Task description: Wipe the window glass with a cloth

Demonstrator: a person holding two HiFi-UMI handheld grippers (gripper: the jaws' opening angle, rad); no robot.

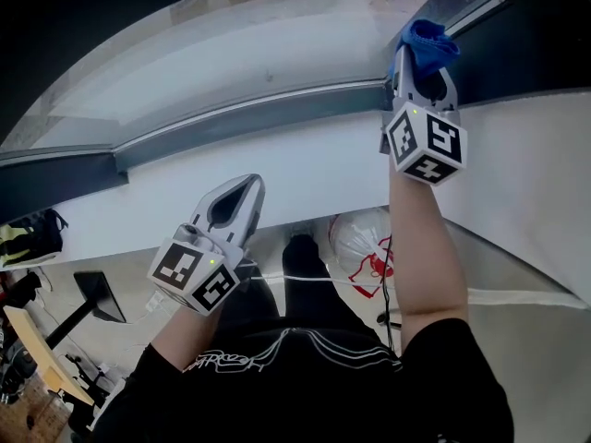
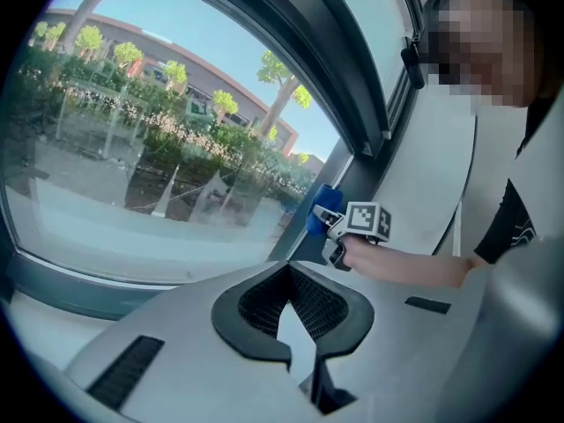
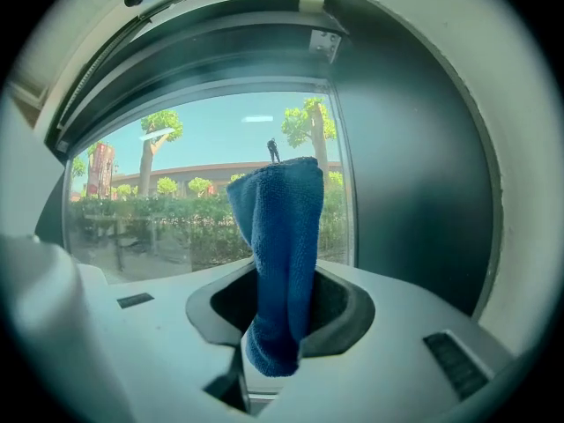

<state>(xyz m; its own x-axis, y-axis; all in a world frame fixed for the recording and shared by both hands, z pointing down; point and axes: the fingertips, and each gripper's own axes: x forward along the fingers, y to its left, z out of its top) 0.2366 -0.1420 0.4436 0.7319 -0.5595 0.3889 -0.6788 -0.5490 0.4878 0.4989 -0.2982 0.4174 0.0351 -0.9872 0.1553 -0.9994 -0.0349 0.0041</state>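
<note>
The window glass [image 1: 259, 53] curves across the top of the head view, and trees and a building show through it in the left gripper view [image 2: 132, 166]. My right gripper [image 1: 421, 52] is raised to the glass's right end beside the dark frame. It is shut on a blue cloth [image 1: 427, 41], which stands up between the jaws [image 3: 280, 254] in front of the pane [image 3: 176, 201]. My left gripper [image 1: 251, 185] hangs lower and to the left, in front of the white sill, shut with nothing in it [image 2: 295, 346]. From there the cloth [image 2: 322, 208] shows near the frame.
A dark window frame [image 1: 231, 118] runs below the glass, with a white sill [image 1: 305, 169] under it. On the floor lie a white plastic bag with red print [image 1: 365, 243], a black bag [image 1: 32, 233] and a black stand [image 1: 97, 293]. The frame's vertical post [image 3: 414, 201] stands right of the cloth.
</note>
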